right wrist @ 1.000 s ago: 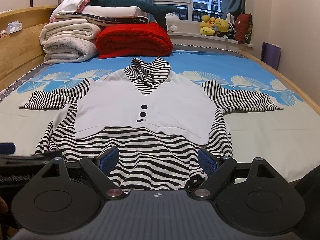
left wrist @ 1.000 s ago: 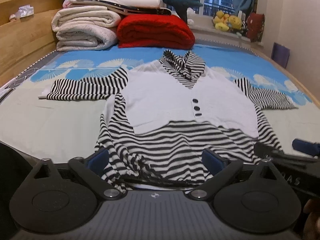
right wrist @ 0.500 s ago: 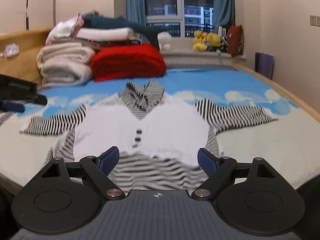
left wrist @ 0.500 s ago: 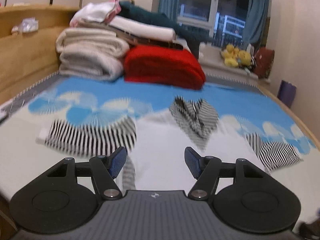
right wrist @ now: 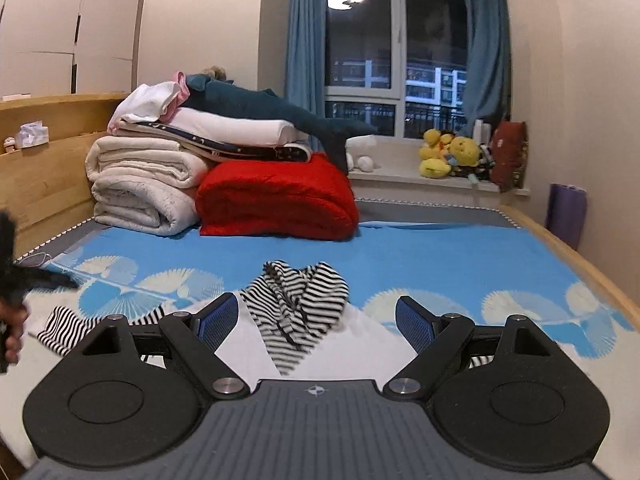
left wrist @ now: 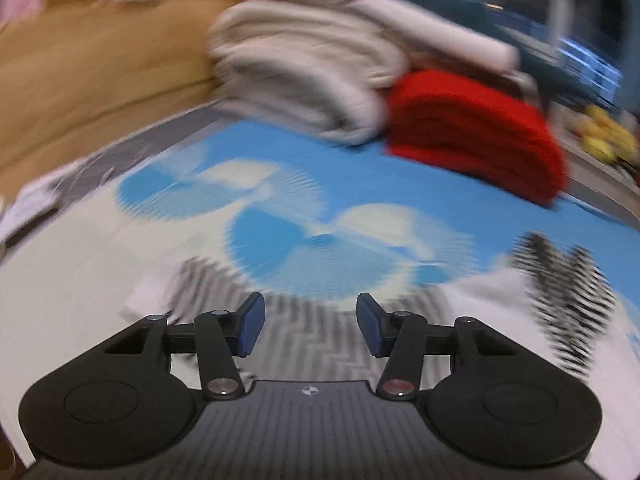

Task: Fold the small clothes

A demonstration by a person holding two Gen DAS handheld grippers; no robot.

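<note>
Small striped top spread flat on the bed, collar toward the headboard end, left sleeve stretched out to the side. Nothing folded yet, by the look of it.

Left gripper low over that sleeve, jaws moderately apart and empty, view heavily blurred. Right gripper above the white chest panel, just short of the collar, jaws wide and empty.

Step in hand, most likely: reaching for the sleeve to fold it inward across the chest. To do it well:
- Come down near the cuff end, not mid-sleeve, so the whole length travels together.
- Pinch the top layer only, without catching the bedcover beneath; thin knit likely to bunch if pushed sideways.
- Lift a little, then carry across in a low arc and lay flat along the body line.
- Use the right gripper to pin the shoulder or chest, so the body of the top stays put.
- Slow down before closing; too blurred just now to judge the aim.

Surface soft and yielding: blue bedcover with pale fan shapes, pale toward the near side. Poor backing for pressing a crease.

Beyond the top, well apart: rolled white blankets, a red blanket, a plush shark on the pile. Wooden headboard on the left; dark window with blue curtains, yellow plush toys on the sill.
</note>
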